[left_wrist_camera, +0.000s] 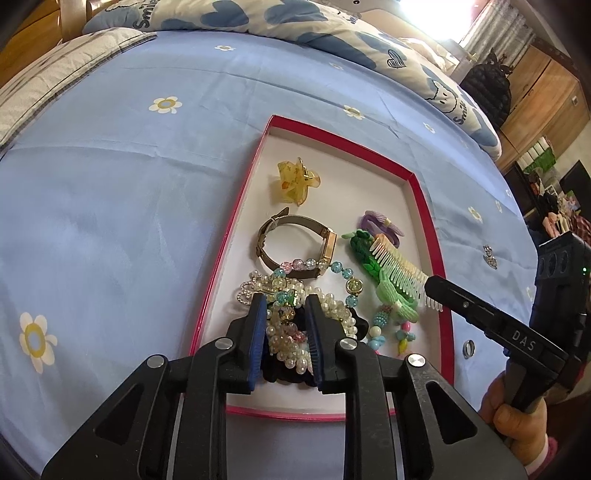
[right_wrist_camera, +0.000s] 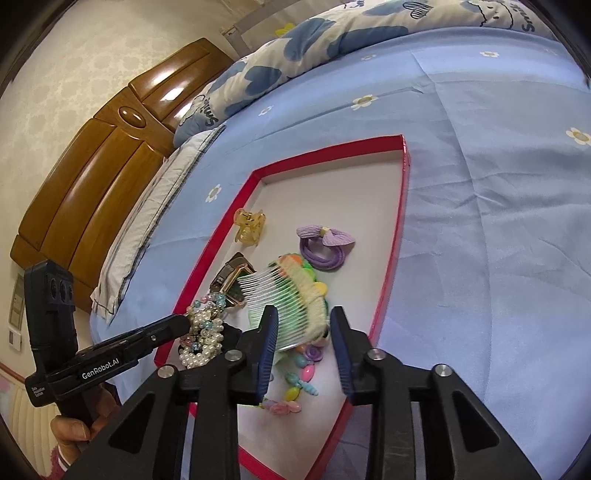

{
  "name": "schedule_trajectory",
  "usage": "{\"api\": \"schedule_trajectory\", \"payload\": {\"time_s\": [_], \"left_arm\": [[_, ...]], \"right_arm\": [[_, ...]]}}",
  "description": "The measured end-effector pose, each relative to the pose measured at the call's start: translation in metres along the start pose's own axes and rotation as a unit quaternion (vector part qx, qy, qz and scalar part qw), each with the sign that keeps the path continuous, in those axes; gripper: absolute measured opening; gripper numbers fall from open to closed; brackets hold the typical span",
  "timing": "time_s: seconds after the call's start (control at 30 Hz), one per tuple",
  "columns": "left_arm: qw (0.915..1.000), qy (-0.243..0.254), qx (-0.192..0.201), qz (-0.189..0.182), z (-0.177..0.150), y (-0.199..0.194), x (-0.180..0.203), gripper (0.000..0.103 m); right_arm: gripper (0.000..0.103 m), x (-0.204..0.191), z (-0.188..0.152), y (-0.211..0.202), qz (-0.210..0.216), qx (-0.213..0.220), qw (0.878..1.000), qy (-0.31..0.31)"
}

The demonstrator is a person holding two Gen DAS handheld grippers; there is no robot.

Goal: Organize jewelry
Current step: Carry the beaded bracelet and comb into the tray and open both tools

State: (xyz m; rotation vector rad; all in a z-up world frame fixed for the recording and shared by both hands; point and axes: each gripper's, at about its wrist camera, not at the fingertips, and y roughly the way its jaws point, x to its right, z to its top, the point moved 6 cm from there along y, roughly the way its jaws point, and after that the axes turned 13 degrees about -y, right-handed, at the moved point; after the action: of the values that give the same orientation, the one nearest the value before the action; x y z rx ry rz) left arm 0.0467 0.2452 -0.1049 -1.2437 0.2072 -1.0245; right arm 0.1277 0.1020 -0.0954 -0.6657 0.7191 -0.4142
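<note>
A red-rimmed box [left_wrist_camera: 419, 184] with a white floor lies on the blue bedsheet and holds the jewelry. My left gripper [left_wrist_camera: 286, 301] is closed on a tangle of pearl bracelets [left_wrist_camera: 291, 339] at the box's near end. My right gripper [right_wrist_camera: 303, 314] is open, its fingers on either side of a green leaf hair comb [right_wrist_camera: 280, 291], also in the left wrist view [left_wrist_camera: 388, 273]. A yellow claw clip [left_wrist_camera: 293, 181], a gold watch [left_wrist_camera: 295, 240], a purple bow hair tie [right_wrist_camera: 325, 243] and pastel bead bracelets [right_wrist_camera: 295, 384] lie in the box.
A small rhinestone charm [left_wrist_camera: 489, 255] and a metal ring [left_wrist_camera: 468, 348] lie on the sheet right of the box. A patterned duvet [left_wrist_camera: 332, 29] is bunched at the far side. A wooden headboard [right_wrist_camera: 96, 173] and a pillow [right_wrist_camera: 155, 206] stand to the left.
</note>
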Motion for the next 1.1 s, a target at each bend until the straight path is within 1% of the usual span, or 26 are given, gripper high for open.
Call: {"api": "schedule_trajectory", "payload": {"time_s": [0.1, 0.13, 0.17, 0.23, 0.27, 0.33, 0.47, 0.53, 0.6, 0.8, 0.87, 0.93, 1.0, 1.03, 1.1], "left_arm": [[1.0000, 0.002, -0.001, 0.001, 0.000, -0.001, 0.000, 0.020], [1.0000, 0.002, -0.001, 0.001, -0.001, -0.002, -0.001, 0.023], [1.0000, 0.002, 0.000, 0.001, -0.001, -0.002, 0.000, 0.028], [1.0000, 0.002, 0.002, 0.002, -0.001, -0.003, 0.000, 0.032], [1.0000, 0.002, 0.003, 0.001, -0.001, -0.004, 0.000, 0.032], [1.0000, 0.003, 0.002, 0.000, -0.002, -0.004, 0.001, 0.032], [1.0000, 0.004, 0.001, -0.002, -0.003, -0.005, 0.003, 0.036], [1.0000, 0.004, 0.002, -0.004, -0.004, -0.006, 0.003, 0.037], [1.0000, 0.005, 0.002, -0.005, -0.004, -0.007, 0.004, 0.037], [0.9999, 0.003, 0.006, -0.007, -0.004, -0.013, 0.007, 0.049], [0.9999, 0.000, 0.009, -0.010, -0.004, -0.016, 0.007, 0.062], [0.9998, -0.004, 0.011, -0.013, -0.005, -0.020, 0.007, 0.068], [0.9997, -0.005, 0.014, -0.017, -0.006, -0.025, 0.009, 0.073], [0.9997, -0.004, 0.016, -0.016, -0.007, -0.027, 0.009, 0.075], [0.9997, -0.002, 0.019, -0.017, -0.008, -0.031, 0.011, 0.076]], "right_arm": [[0.034, 0.000, 0.000, 0.000, 0.000, 0.000, 1.000, 0.000], [0.033, 0.000, 0.000, 0.000, 0.000, 0.000, 1.000, 0.000], [0.034, 0.000, 0.000, 0.000, -0.001, 0.000, 1.000, -0.001], [0.035, 0.000, 0.000, 0.000, -0.003, -0.001, 1.000, -0.002], [0.035, 0.000, 0.000, 0.001, -0.003, -0.001, 1.000, -0.003], [0.041, 0.000, 0.001, 0.000, -0.008, 0.000, 1.000, -0.007], [0.043, 0.001, 0.002, -0.002, -0.014, 0.001, 1.000, -0.011], [0.048, 0.001, 0.002, -0.004, -0.014, 0.002, 1.000, -0.011], [0.048, 0.001, 0.001, -0.006, -0.014, 0.004, 1.000, -0.010], [0.050, 0.000, 0.001, -0.015, -0.012, 0.012, 1.000, -0.007], [0.057, -0.001, 0.001, -0.021, -0.010, 0.019, 1.000, -0.005], [0.073, -0.001, 0.002, -0.029, -0.007, 0.029, 1.000, -0.002], [0.078, -0.002, 0.001, -0.036, -0.003, 0.039, 0.999, 0.000], [0.079, -0.002, 0.001, -0.039, -0.003, 0.042, 0.999, 0.002], [0.080, -0.002, 0.000, -0.045, -0.002, 0.048, 0.999, 0.005]]}}
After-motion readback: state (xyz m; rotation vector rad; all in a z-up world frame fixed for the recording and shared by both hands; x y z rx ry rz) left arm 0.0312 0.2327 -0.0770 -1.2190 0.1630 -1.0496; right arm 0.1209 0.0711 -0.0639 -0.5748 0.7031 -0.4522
